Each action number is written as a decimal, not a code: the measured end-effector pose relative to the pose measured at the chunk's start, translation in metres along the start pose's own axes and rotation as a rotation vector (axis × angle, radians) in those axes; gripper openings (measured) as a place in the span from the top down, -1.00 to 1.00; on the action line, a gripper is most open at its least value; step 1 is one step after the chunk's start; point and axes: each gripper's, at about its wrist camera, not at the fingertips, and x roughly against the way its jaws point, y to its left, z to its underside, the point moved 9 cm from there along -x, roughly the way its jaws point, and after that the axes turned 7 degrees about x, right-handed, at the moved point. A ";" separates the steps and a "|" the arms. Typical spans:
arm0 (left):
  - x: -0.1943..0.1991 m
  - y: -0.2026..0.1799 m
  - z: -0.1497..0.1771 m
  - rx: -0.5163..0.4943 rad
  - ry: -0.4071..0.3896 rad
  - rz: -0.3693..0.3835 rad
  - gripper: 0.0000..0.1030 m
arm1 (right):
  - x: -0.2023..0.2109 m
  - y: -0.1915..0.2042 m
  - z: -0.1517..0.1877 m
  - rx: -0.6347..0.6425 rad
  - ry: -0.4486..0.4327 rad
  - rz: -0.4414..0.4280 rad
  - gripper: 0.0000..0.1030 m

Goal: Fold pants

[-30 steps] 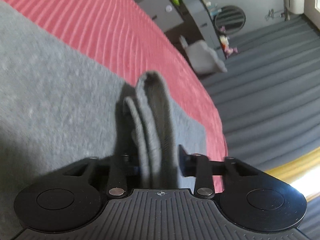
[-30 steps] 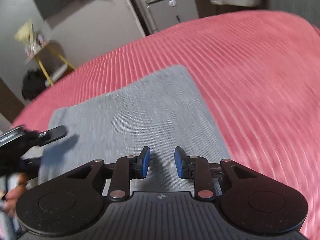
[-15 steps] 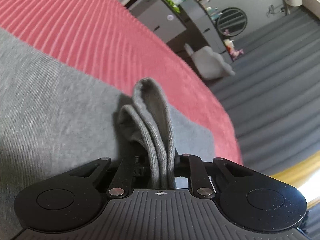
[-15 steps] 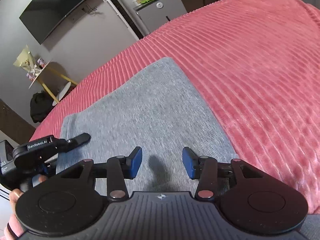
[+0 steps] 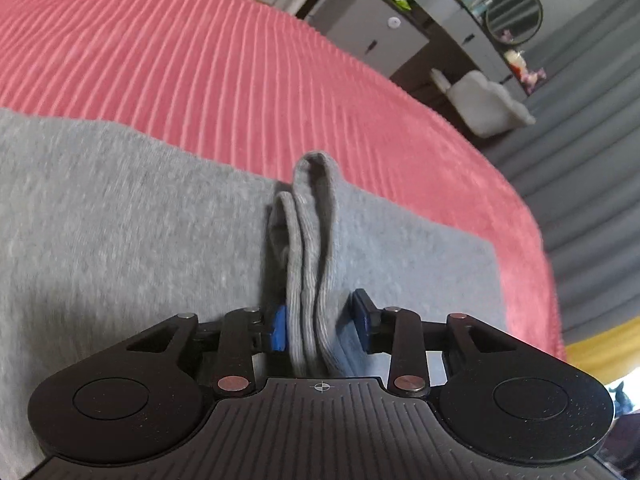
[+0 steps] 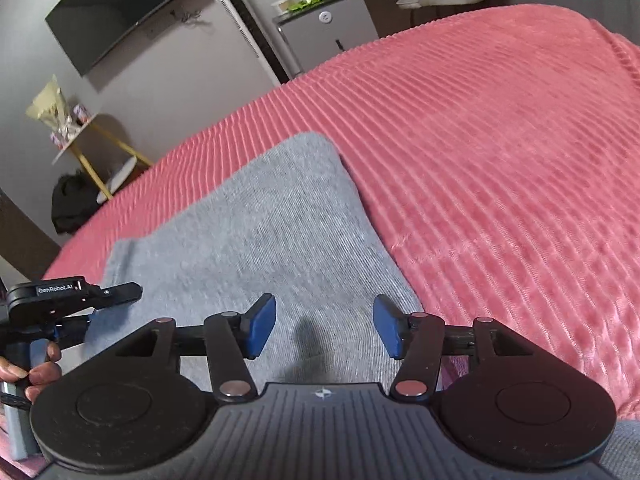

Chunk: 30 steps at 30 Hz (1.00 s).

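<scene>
Underneath, ahead of and around both sets of fingers: a bed (image 5: 200,60) (image 6: 500,160) in a pink ribbed cover. Fills most of both wrist views and runs well past the fingertips.

On the bed, the grey pants (image 5: 120,220) (image 6: 260,232). Lie mostly flat as a broad folded panel. Reach below and ahead of the right fingers, with one long edge just outside the right-hand fingertip and a far corner well ahead. Stretch out to the left of the left fingers, with the far edge ahead of them.

Next, a raised fold (image 5: 312,240) of the same grey cloth. Stands upright in several layers between the left fingers and rises beyond their tips.

Then the left gripper (image 5: 320,328) (image 6: 108,304). Straddles that fold with fingers (image 5: 279,328) parted: one blue pad against the cloth, the other just beside it, no squeeze to be seen. Shows at the left edge of the right wrist view, over the near corner of the pants, held by a hand (image 6: 36,372).

Lastly the right gripper (image 6: 324,328). Hangs above the flat panel with fingers (image 6: 262,326) spread wide. Holds nothing; only grey cloth and a shadow between the pads.
</scene>
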 end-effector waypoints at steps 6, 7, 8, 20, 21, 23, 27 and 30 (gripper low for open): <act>0.009 0.001 0.025 0.001 0.037 0.031 0.08 | 0.002 -0.002 0.004 0.032 -0.021 0.003 0.50; 0.010 0.000 0.030 -0.008 0.037 0.024 0.08 | 0.001 -0.004 0.005 0.028 -0.016 0.000 0.50; 0.010 -0.001 0.033 -0.013 0.038 0.023 0.07 | 0.000 -0.003 0.005 0.028 -0.010 -0.001 0.50; 0.036 0.005 0.078 0.013 0.007 0.015 0.10 | -0.001 0.006 0.014 0.072 0.026 -0.059 0.48; 0.033 0.007 0.079 0.019 0.015 0.003 0.12 | -0.001 0.005 0.014 0.068 0.029 -0.061 0.47; 0.030 0.007 0.082 0.022 0.010 -0.021 0.13 | -0.001 0.004 0.016 0.066 0.035 -0.065 0.47; 0.029 0.005 0.084 0.036 -0.013 -0.030 0.09 | 0.002 0.007 0.019 0.083 0.035 -0.076 0.34; 0.033 0.013 0.085 0.083 -0.026 -0.023 0.09 | 0.004 0.009 0.020 0.103 0.034 -0.066 0.34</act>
